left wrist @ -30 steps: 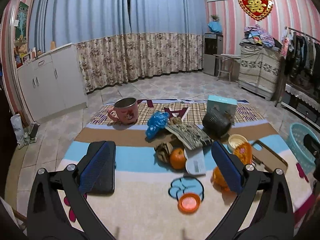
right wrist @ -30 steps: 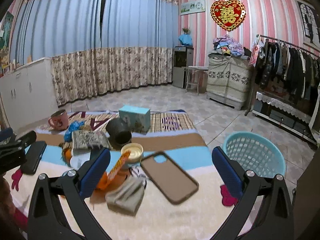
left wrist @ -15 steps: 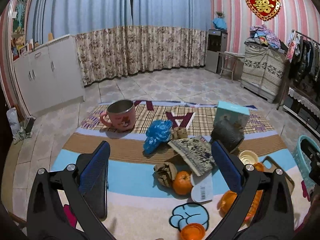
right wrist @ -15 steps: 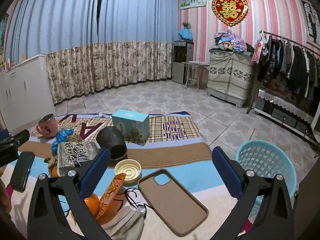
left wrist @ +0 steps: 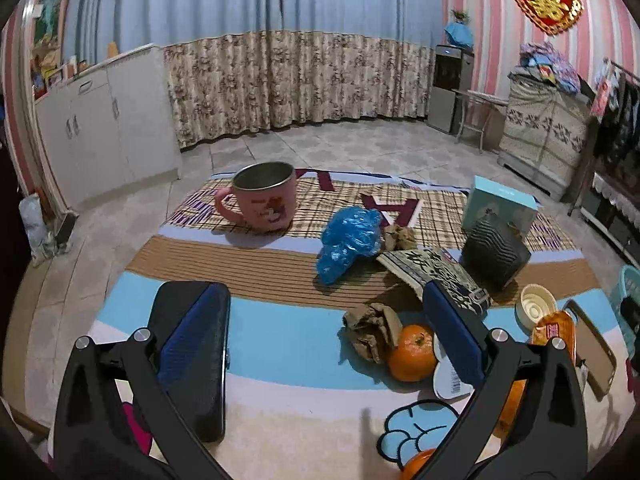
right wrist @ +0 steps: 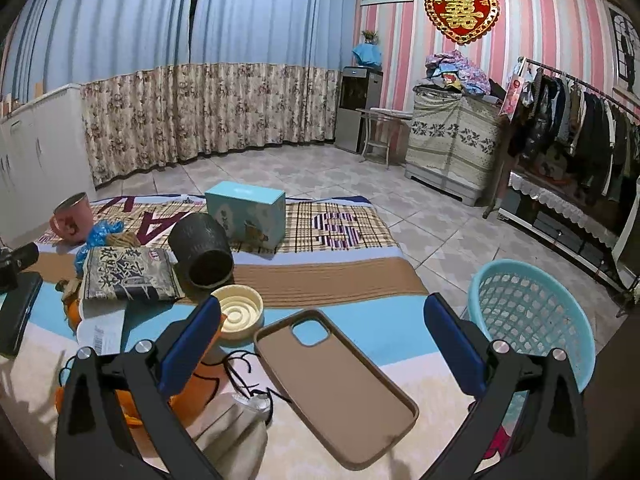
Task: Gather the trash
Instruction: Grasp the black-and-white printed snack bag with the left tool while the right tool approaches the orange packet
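My left tongs [left wrist: 326, 330] released above crumpled brown paper [left wrist: 372, 332], right tongs [right wrist: 322, 344] released over phone case [right wrist: 336, 388], basket [right wrist: 532, 316] at 2 o'clock off desk edge [right wrist: 408, 256]

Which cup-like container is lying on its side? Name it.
The black ribbed cup, tipped over in front of the teal box, its mouth facing the camera. The pink mug stands upright.

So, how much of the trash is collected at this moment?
Nothing looks done: the visible part of the blue basket shows no trash. Nothing is in hand; the left tool and right tool are open and hold nothing. The blue plastic bag and crumpled brown paper still lie on the table.
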Available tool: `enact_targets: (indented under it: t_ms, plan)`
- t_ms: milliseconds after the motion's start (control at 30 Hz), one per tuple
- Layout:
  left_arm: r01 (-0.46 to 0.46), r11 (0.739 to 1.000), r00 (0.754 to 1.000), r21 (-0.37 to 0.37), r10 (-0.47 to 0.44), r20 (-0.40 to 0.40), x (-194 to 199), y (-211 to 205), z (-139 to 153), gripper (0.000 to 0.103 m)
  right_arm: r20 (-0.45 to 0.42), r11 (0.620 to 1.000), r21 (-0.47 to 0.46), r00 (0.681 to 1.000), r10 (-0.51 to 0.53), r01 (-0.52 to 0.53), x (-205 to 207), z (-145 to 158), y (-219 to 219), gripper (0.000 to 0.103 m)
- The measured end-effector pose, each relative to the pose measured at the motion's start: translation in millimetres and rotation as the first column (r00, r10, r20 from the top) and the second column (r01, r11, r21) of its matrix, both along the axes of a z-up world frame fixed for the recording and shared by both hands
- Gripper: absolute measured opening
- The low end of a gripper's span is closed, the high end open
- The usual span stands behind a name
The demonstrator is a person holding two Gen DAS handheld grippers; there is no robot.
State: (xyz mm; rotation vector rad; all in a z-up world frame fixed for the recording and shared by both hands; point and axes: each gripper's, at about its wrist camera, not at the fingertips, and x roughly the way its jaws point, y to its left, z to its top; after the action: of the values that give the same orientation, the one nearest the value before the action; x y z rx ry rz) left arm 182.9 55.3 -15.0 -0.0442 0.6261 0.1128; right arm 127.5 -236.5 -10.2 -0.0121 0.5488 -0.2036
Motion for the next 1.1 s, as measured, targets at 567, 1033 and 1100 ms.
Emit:
enact_targets:
  t_ms: [567,1033,1100]
  plan:
    - [0.034,0.999,0.998,0.033,-0.032,-0.057,7,-10,-12,0.098,-0.016,1.0,0.002,0.999,-0.03,0.03,1,-6,-8,0.099]
    - [0.058,0.998,0.995,0.031,-0.055,-0.083,9,-16,-19,0.098,-0.016,0.998,-0.037,0.999,-0.041,0.04,3,-7,-9,0.099]
    - [0.068,0.997,0.994,0.03,-0.065,-0.085,9,-18,-20,0.098,-0.016,0.998,-0.045,0.999,-0.045,0.045,3,-6,-11,0.099]
